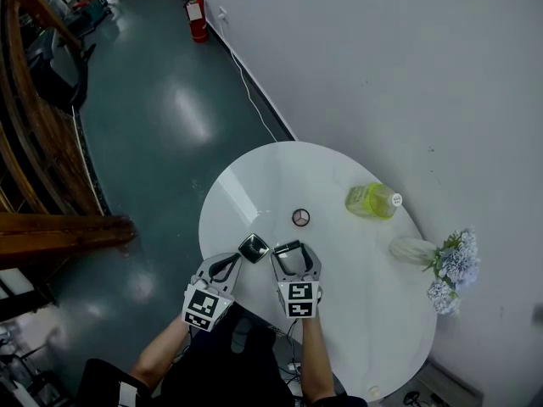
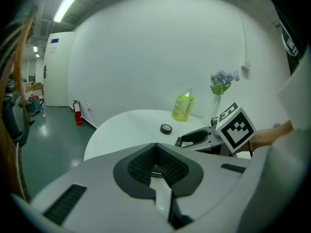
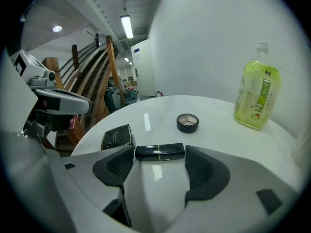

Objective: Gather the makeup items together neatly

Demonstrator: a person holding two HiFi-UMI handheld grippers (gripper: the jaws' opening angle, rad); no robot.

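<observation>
A black lipstick tube (image 3: 160, 151) lies crosswise on the white round table (image 1: 254, 185), just between the tips of my right gripper (image 3: 159, 161), which is open; its pads stand clear of the tube's ends. Left of the tube lies a black square compact (image 3: 117, 136), flat on the table. A small round eyeshadow pot (image 3: 187, 122) sits farther in. In the head view the lipstick tube (image 1: 287, 248) and the compact (image 1: 254, 247) lie side by side near the table's front edge. My left gripper (image 1: 237, 262) is shut and empty, its tip just short of the compact.
A yellow-green bottle (image 1: 372, 200) lies at the right of the table, and a white vase (image 1: 413, 249) with pale blue flowers (image 1: 454, 270) stands beyond it near the wall. A red fire extinguisher (image 1: 197, 17) stands on the dark floor by the wall.
</observation>
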